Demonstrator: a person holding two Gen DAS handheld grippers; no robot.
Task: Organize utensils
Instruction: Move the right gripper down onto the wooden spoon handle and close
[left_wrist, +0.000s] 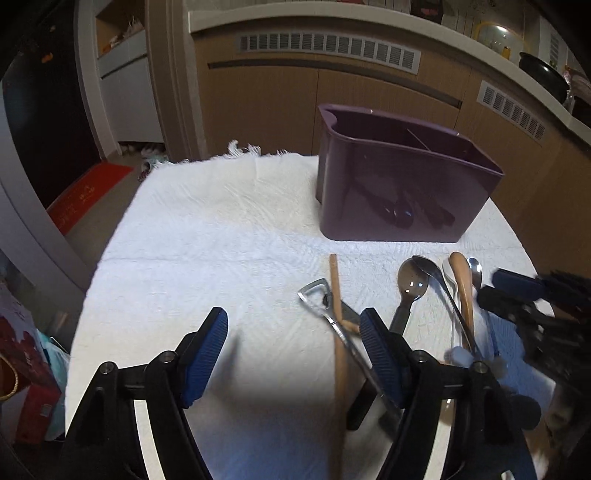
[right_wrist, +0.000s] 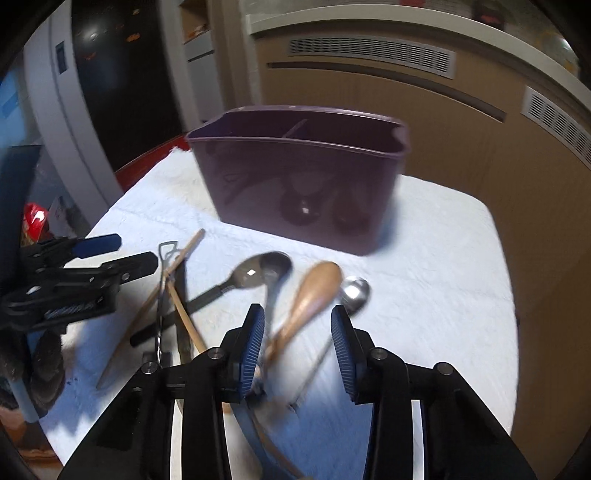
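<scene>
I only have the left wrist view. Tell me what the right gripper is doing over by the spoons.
Observer: The right gripper is open and holds nothing. The handle of the light wooden spoon runs back between its pads, off-centre.
Operator: Say what else lies between the fingers.
Observer: The thin handle of the small steel spoon does too. Its bowl lies just beyond the other pad.
Operator: Check the cloth past that spoon.
Observer: Only the white textured cloth shows from there to the table's edge.
</scene>
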